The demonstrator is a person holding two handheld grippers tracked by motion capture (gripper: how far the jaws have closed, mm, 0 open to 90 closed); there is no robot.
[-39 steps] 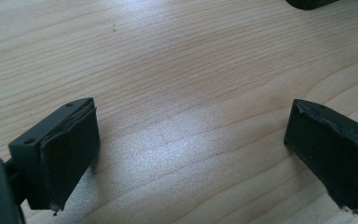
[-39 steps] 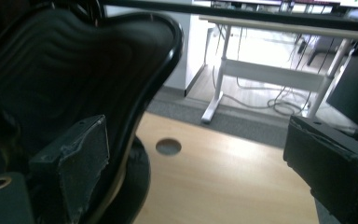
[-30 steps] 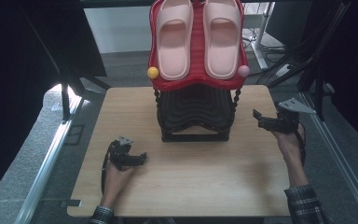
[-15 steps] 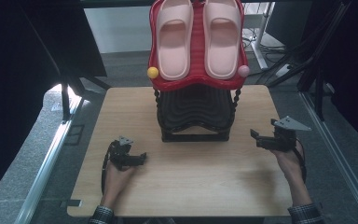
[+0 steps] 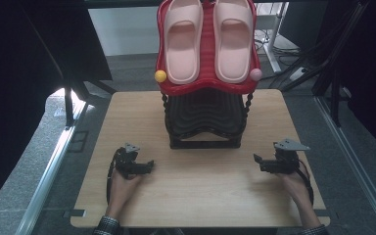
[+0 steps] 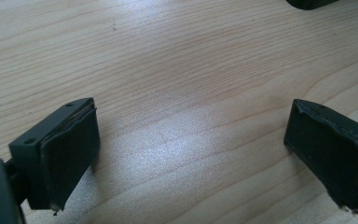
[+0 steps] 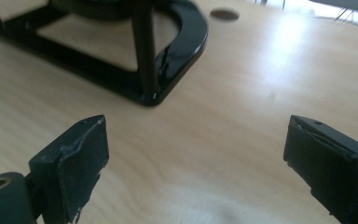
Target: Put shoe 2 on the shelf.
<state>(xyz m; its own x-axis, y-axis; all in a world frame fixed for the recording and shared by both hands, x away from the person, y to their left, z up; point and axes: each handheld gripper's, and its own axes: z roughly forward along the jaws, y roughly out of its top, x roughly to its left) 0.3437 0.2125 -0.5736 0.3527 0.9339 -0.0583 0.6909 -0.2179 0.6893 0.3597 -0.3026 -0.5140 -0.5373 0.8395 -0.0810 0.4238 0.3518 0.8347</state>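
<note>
— What is changing on your side?

— I am seeing my right hand-held gripper (image 5: 260,163) coming back toward me. A second ago it was hovering up beside the right edge of the black rack (image 5: 204,120); now it is sitting lower on the wooden surface (image 5: 200,196), in front of the rack and off to its right. My left hand-held gripper (image 5: 149,165) is staying where it was, in front of the rack and to its left.

— Are they holding anything?

— No. Both are standing released, jaws wide apart with only bare wood grain between them in each gripper view.

— Where is the rack relative to them?

— It is standing in the middle of the surface, farther from me than both grippers and between them. In the right gripper view its glossy curved base (image 7: 177,60) is lying ahead and to the left, near the jaws but not touching them. In the left gripper view a dark edge (image 6: 312,3) is peeking in at the top right, well apart.

— What else is around?

— A red tray (image 5: 205,85) is resting on top of the rack, carrying two pink slippers (image 5: 183,41) side by side, with a yellow ball (image 5: 160,76) at its left corner and a pink ball (image 5: 256,74) at its right. Nothing is lying between the grippers and the rack.
</note>
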